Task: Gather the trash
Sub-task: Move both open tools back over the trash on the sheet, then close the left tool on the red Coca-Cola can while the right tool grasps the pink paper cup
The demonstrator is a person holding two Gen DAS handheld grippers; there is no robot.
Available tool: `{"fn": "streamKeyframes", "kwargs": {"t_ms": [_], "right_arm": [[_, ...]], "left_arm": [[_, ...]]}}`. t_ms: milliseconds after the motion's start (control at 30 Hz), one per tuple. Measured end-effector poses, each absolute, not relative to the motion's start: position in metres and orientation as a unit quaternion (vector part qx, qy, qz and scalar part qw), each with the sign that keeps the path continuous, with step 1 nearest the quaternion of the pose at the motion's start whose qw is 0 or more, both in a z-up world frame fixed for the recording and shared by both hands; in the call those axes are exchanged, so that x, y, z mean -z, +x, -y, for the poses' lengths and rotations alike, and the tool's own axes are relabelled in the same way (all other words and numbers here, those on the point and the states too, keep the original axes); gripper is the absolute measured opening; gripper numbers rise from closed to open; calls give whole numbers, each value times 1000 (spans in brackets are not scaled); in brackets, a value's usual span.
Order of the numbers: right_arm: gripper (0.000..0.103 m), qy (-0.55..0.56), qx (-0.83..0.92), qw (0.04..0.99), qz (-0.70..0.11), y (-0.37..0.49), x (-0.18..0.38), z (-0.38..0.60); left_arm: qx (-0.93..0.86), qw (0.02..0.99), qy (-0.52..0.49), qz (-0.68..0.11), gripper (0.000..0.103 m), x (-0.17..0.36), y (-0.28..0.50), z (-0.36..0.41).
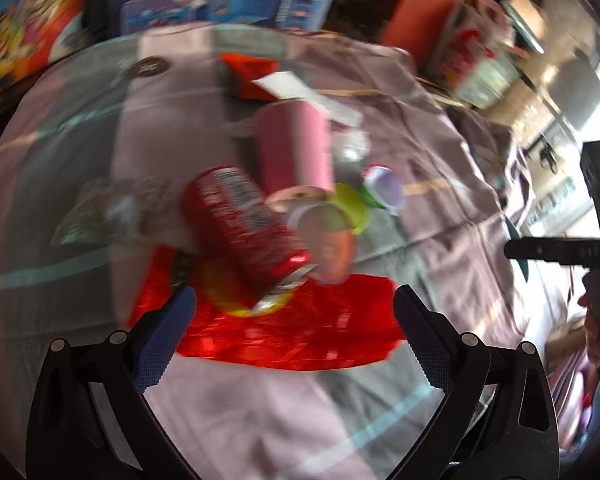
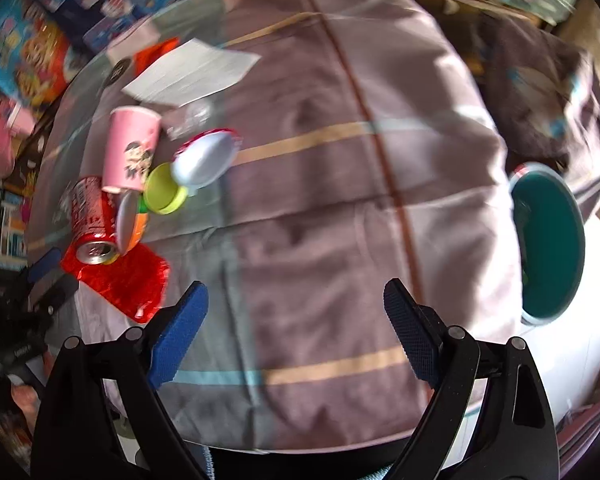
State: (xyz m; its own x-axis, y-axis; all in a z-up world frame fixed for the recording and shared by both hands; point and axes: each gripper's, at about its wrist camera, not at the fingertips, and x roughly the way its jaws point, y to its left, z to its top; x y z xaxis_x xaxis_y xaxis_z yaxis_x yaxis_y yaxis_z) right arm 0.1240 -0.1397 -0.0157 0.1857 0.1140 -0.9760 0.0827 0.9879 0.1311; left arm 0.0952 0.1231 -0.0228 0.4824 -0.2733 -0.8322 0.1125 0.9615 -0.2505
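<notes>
A pile of trash lies on the round glass-topped table: a red soda can (image 1: 246,236) on its side, a pink paper cup (image 1: 296,148), a green lid (image 1: 350,210), a white cup lid (image 1: 384,186), an orange cup (image 1: 332,252) and a red foil wrapper (image 1: 296,328). My left gripper (image 1: 294,340) is open just in front of the wrapper and can. In the right wrist view the can (image 2: 92,224), pink cup (image 2: 130,148) and wrapper (image 2: 128,280) sit at the left. My right gripper (image 2: 296,332) is open and empty over bare tablecloth. A teal bin (image 2: 552,244) stands at the right edge.
White paper (image 2: 192,72) and a red packet (image 1: 248,72) lie at the far side of the table. Colourful toy boxes (image 1: 32,32) stand behind the table. The other gripper's body (image 1: 596,248) shows at the right in the left wrist view.
</notes>
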Motion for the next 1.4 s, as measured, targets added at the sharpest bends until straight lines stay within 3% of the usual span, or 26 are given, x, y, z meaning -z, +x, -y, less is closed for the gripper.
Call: {"fn": "streamKeyframes", "kwargs": {"t_ms": [300, 600, 667, 733, 933, 1300, 1400], "right_arm": [[85, 70, -38, 752, -654, 150, 33, 105], [85, 86, -43, 743, -662, 172, 44, 101], [85, 89, -44, 741, -665, 177, 46, 100], [85, 92, -48, 738, -666, 183, 47, 98], [85, 106, -63, 740, -661, 204, 40, 83], [85, 93, -119, 742, -653, 258, 41, 18], [80, 102, -126, 729, -665, 269, 52, 7]], "left_arm": [[76, 842, -110, -523, 99, 37, 125, -141], [71, 826, -62, -555, 98, 51, 156, -119], [69, 822, -64, -562, 95, 57, 161, -119], [70, 818, -65, -568, 81, 63, 166, -120], [73, 832, -66, -545, 68, 52, 162, -128], [87, 833, -85, -541, 67, 56, 161, -148], [92, 833, -91, -539, 68, 58, 163, -152]]}}
